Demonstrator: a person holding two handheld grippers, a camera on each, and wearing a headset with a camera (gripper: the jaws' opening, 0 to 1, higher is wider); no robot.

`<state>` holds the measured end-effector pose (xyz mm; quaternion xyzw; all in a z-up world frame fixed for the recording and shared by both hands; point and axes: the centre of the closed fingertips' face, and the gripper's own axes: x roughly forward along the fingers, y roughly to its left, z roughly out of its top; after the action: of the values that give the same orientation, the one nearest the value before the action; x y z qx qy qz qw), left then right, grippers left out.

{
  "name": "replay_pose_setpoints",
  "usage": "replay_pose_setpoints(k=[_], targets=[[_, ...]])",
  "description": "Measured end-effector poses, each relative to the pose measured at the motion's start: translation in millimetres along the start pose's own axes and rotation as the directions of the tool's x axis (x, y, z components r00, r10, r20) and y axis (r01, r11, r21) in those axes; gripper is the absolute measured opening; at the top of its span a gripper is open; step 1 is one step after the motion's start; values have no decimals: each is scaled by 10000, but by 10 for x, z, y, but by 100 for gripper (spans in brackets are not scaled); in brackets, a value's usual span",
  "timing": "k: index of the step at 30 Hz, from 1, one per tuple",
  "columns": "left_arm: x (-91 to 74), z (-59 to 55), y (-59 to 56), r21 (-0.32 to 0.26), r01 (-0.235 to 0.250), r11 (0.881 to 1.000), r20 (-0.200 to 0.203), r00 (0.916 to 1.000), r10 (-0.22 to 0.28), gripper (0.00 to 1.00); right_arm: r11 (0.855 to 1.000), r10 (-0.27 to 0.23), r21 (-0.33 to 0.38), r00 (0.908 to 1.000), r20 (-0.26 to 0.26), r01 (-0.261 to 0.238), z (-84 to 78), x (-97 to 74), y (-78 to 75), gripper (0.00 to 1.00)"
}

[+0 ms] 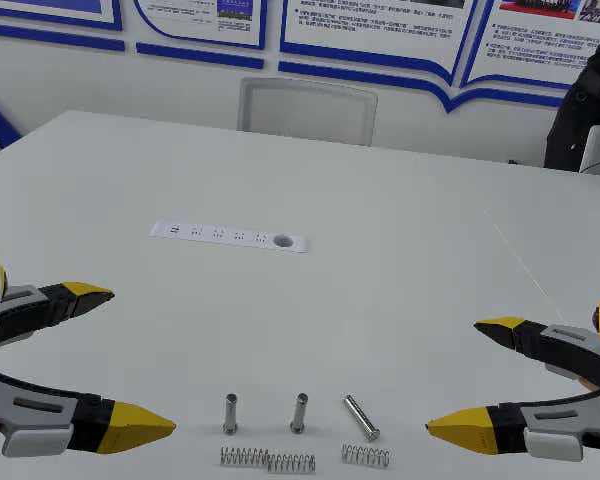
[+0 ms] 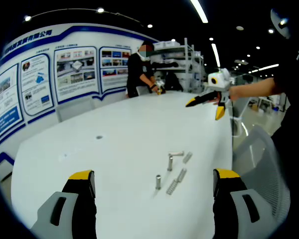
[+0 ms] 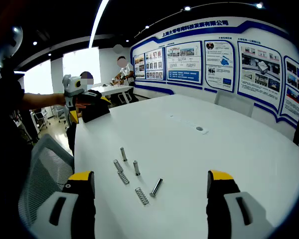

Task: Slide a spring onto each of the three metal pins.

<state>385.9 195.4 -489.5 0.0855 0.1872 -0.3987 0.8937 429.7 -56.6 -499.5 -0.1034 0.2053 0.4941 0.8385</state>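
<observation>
The white table (image 1: 400,230) carried all the work, with a grey chair (image 1: 305,108) at its far edge. You held the left gripper (image 1: 140,360) low at the near left and the right gripper (image 1: 453,375) low at the near right, both apart from the parts. Each had its jaws spread wide and grasped nothing. A white socket strip (image 1: 230,236) lay flat on the tabletop beyond, well apart from the work. The 3 metal pins sat in a row near your edge, between the 2 grippers: the left pin (image 1: 230,412) and the middle pin (image 1: 299,411) stood upright, and the right pin (image 1: 360,417) lay on its side at a slant. Just nearer to you lay the 3 springs, all flat on the table. The left spring (image 1: 243,457) and the middle spring (image 1: 291,463) touched end to end, and the right spring (image 1: 365,456) lay apart, close to the fallen pin. No spring sat on any pin. Finding: 0 of 3 done and 3 left, so the task appeared not yet begun. The fallen pin would likely need separate handling.
</observation>
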Motion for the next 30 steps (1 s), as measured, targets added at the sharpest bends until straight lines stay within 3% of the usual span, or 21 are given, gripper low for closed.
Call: replay_pose_setpoints(k=[6, 12, 25, 30], targets=[[-14, -31, -30, 137, 93, 9999, -178, 9998, -91, 100, 9998, -181, 47, 9997, 156, 180, 36, -18, -17, 94], [-30, 8, -41, 103, 76, 9999, -49, 10000, -76, 100, 9996, -278, 106, 9993, 236, 276, 49, -54, -56, 94], [-38, -54, -87, 171, 132, 9998, -302, 9995, -127, 100, 10000, -36, 33, 9999, -157, 36, -65, -52, 16, 94], [-56, -34, -70, 131, 59, 9999, -197, 9998, -57, 100, 10000, -53, 37, 9997, -219, 54, -77, -106, 4, 94]])
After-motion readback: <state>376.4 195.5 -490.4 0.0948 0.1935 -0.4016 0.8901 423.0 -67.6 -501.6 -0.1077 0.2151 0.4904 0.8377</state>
